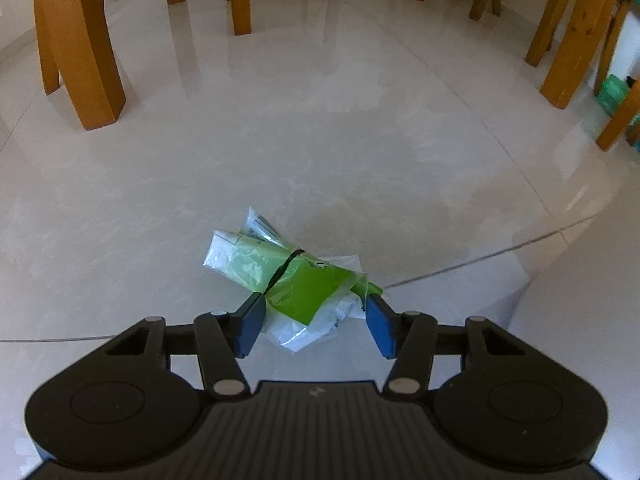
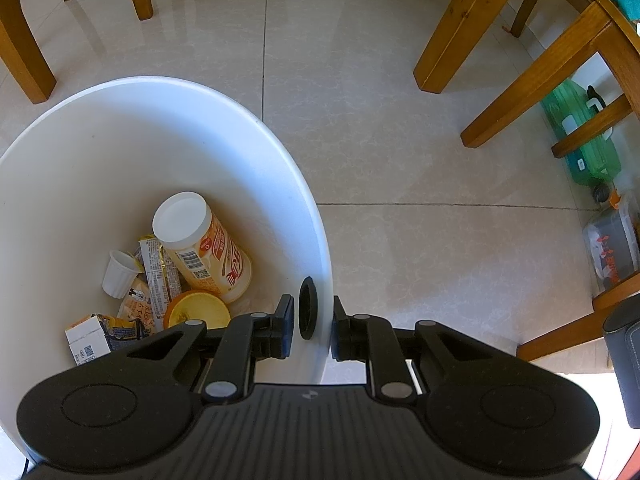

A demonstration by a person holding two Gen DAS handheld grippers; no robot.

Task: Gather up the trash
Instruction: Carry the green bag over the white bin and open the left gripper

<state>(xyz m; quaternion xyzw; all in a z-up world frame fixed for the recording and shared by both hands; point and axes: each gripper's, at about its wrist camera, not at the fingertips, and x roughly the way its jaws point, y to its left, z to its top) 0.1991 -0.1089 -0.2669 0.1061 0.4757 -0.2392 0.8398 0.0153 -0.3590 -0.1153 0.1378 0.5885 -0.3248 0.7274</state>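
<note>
Left hand-held gripper pinches crumpled green-and-clear plastic wrapper just above glossy tile floor; thin film could slip free. Right hand-held gripper clenched on white round plastic bin wall; bin could tip if tugged.

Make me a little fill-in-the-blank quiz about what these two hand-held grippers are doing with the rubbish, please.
1. The left hand-held gripper has its fingers around a crumpled green and clear plastic wrapper lying on the ____.
2. The right hand-held gripper is shut on the rim of the round ____ plastic bin.
3. Inside that bin, the orange-labelled cup with a white lid lies on its ____.

Missing words: floor; white; side
</note>
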